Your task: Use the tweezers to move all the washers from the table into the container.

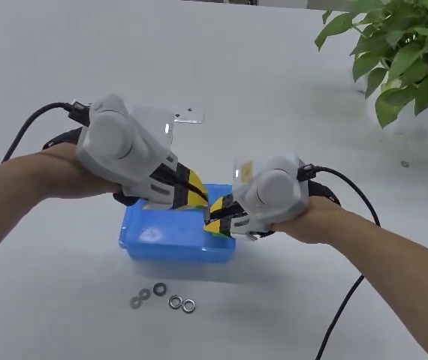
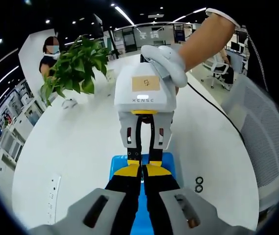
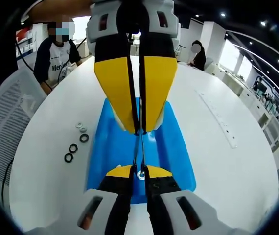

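Holding the tweezers (image 3: 140,147) jaw to jaw above the container (image 3: 176,156): left gripper (image 3: 139,130) is clenched on one end, right gripper (image 3: 141,170) is pinched around the other, though we cannot tell if it truly grips. Their long axis runs straight between both jaws. Five washers (image 3: 73,148) lie on the table (image 3: 227,186) outside the container, left of the right jaws and right of the left jaws. We judge the right marginally nearer.

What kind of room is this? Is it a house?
Probably a big open office or lab, not a house: a long white table, office chairs and rows of ceiling lights.
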